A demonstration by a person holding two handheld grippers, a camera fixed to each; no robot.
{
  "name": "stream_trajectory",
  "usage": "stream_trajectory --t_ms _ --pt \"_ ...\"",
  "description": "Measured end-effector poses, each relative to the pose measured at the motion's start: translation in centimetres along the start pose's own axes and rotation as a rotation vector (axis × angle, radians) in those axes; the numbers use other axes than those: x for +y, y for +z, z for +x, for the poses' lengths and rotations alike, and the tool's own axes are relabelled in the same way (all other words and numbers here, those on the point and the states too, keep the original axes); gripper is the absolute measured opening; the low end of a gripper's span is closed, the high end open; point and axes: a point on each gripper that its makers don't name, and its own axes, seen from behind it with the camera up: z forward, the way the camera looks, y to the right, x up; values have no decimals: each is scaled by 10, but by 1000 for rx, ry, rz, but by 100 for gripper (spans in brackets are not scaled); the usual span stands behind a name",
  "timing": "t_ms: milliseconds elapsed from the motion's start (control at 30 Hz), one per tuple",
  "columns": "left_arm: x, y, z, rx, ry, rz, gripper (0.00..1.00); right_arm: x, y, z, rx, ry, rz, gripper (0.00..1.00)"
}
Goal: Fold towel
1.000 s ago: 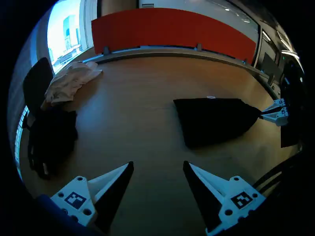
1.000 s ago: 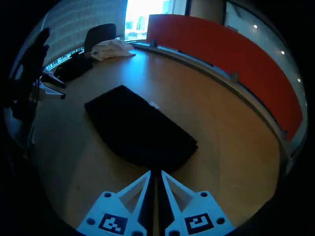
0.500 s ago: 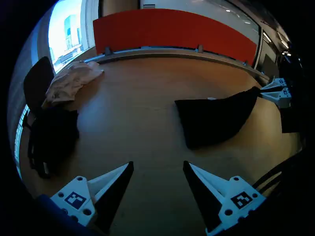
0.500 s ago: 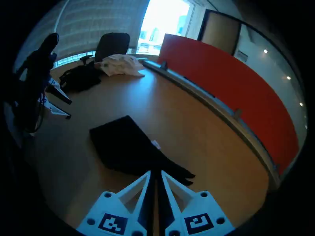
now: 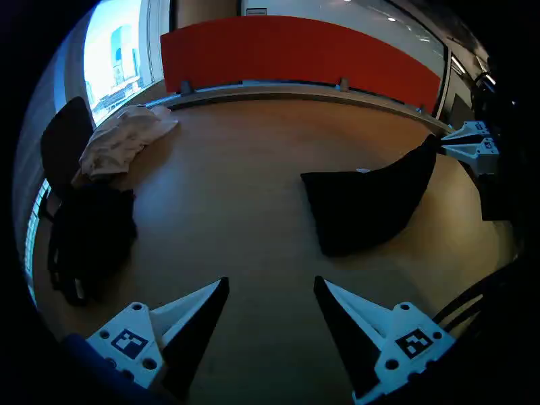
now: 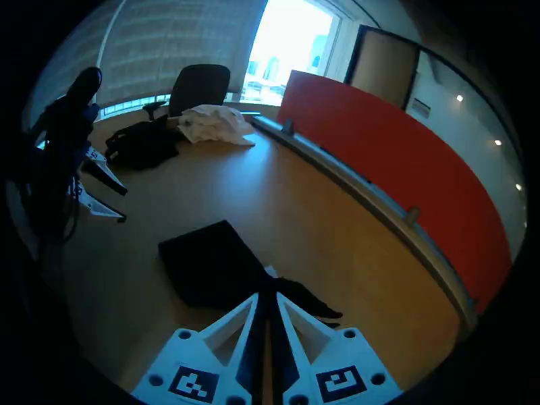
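A black towel lies on the wooden table, with its right corner pulled up off the surface. My right gripper is shut on that raised corner, and the towel hangs down from it to the table. From the left gripper view the right gripper sits at the far right, above the table. My left gripper stands open over bare wood, short of the towel's near edge, with nothing between its fingers. It also shows at the left of the right gripper view as the left gripper, held by a dark-sleeved arm.
A pale cloth pile and a black bag or garment lie at the table's left end by a dark office chair. A red divider runs along the table's far edge.
My right gripper has risen with the towel corner, so that side of the towel has lifted and bunched toward the middle. The left gripper has stayed put and open.
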Motion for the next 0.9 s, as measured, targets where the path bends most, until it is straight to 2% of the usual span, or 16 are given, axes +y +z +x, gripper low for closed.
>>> stream_trajectory --t_ms 267,467,900 --pt "-4 -2 3 5 -6 1 93 -6 8 10 2 -18 22 7" --pt "-7 -5 4 9 -15 2 93 -19 22 24 14 -34 53 7" --pt "-14 -10 0 10 -27 8 93 -67 62 44 20 -52 151 6"
